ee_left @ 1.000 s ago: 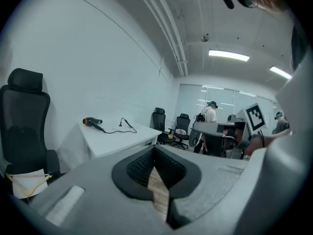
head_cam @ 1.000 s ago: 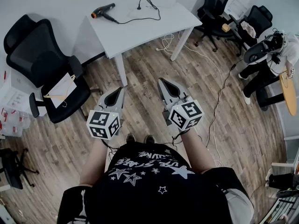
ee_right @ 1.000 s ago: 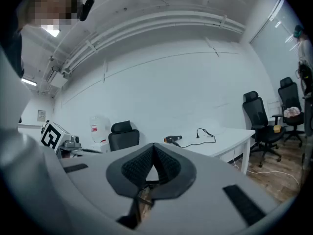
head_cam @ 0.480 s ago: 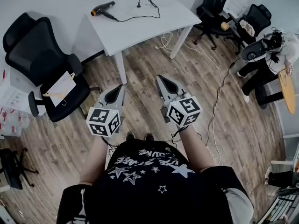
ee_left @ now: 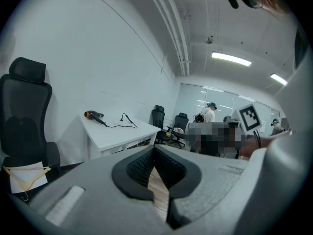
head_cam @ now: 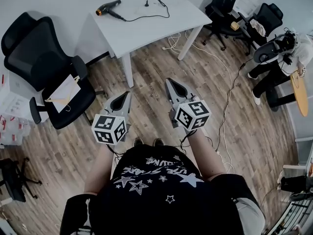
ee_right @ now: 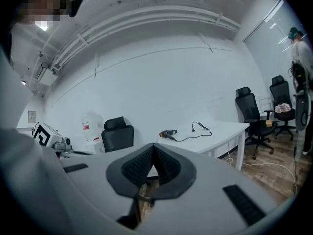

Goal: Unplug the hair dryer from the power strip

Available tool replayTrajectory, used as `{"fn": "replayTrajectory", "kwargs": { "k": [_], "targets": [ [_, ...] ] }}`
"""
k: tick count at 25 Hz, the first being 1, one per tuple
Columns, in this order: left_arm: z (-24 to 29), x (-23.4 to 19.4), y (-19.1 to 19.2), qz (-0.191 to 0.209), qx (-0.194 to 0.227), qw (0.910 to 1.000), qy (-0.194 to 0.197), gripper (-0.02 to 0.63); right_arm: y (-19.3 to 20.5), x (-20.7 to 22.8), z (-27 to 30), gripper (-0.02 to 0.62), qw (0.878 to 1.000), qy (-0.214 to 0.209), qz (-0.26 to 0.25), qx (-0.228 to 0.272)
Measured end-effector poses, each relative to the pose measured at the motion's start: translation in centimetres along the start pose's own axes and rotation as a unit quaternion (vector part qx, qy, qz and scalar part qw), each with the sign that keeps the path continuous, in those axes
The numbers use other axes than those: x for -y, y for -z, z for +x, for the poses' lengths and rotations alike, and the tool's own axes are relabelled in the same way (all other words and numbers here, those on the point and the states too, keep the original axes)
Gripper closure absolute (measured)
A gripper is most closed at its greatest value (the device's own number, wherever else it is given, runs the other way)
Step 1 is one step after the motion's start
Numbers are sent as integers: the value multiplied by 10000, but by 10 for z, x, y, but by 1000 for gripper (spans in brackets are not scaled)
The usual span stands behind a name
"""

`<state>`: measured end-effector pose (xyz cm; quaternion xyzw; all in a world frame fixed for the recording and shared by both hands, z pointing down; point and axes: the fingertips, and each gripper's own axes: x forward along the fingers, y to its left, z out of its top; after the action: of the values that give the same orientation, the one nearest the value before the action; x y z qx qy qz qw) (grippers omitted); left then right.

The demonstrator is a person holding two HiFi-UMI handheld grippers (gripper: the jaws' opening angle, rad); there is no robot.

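Jaws of left gripper [head_cam: 125, 96] and right gripper [head_cam: 170, 82] together, empty. We've barely shifted, and the hair dryer [head_cam: 108, 7] still lies far off, plug [head_cam: 146, 5] loose.

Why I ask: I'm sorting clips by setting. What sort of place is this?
Likely an office workspace: black swivel chairs, a white desk holding a hair dryer, cables trailing across the wood-look floor.

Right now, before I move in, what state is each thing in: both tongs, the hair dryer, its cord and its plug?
left tongs: shut, empty, short of the table.
right tongs: shut, empty, short of the table.
hair dryer: lying on its side on the white table, untouched.
cord: slack, looping across the tabletop.
plug: lying loose on the table, in no socket; no power strip in view.
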<state>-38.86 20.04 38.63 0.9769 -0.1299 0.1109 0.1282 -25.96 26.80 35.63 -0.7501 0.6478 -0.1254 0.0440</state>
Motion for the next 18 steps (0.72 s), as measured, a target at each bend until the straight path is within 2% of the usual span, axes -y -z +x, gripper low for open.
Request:
{"fn": "replayTrajectory", "kwargs": {
  "k": [10, 18],
  "targets": [
    [2, -34, 13, -180, -154, 9996, 152, 598, -1, -8, 17, 586, 9995, 50, -297, -58],
    [32, -41, 15, -191, -271, 9994, 133, 598, 25, 43, 19, 586, 9991, 355, 30, -221]
  ]
}}
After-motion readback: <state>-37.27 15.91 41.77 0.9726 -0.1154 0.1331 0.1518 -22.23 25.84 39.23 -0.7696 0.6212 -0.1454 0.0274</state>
